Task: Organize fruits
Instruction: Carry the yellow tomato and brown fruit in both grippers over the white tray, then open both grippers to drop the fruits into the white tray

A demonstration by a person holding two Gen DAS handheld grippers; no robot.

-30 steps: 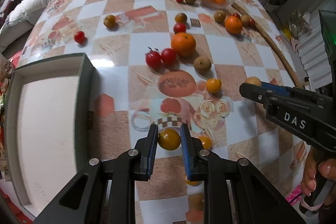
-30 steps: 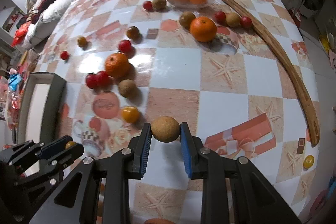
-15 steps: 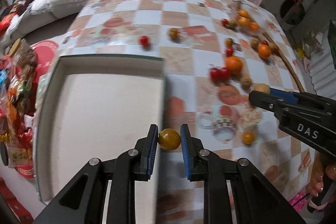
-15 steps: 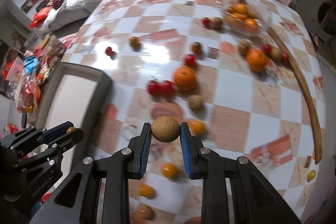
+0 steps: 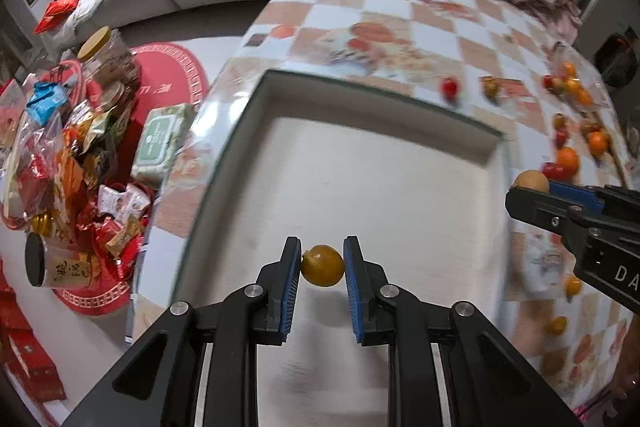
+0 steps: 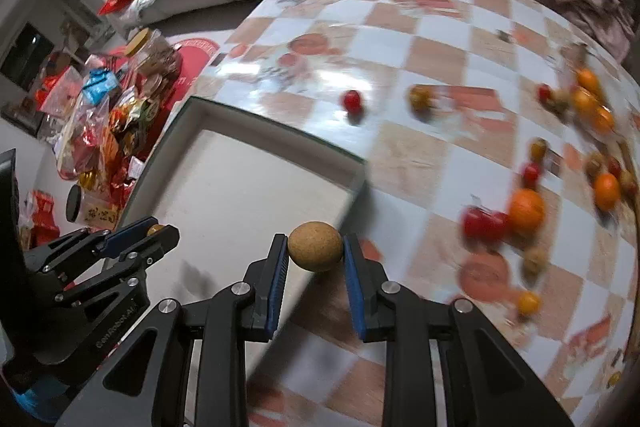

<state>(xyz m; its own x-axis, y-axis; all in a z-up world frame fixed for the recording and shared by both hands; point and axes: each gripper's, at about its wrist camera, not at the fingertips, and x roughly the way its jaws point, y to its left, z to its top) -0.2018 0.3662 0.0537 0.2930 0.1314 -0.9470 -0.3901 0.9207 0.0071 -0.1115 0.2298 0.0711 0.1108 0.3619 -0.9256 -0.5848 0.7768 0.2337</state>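
Yellow fruit [image 5: 322, 265] now over tray [image 5: 256, 107]

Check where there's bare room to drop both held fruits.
Free: the whole floor of the white square dark-rimmed tray, nothing in it. Also the checkered tablecloth beyond the tray's far rim. Crowded: the right side, where oranges and red tomatoes cluster.

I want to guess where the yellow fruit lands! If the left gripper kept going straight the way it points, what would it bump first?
Probably the pale floor of the tray, with nothing else seen in the way; depth is hard to judge.
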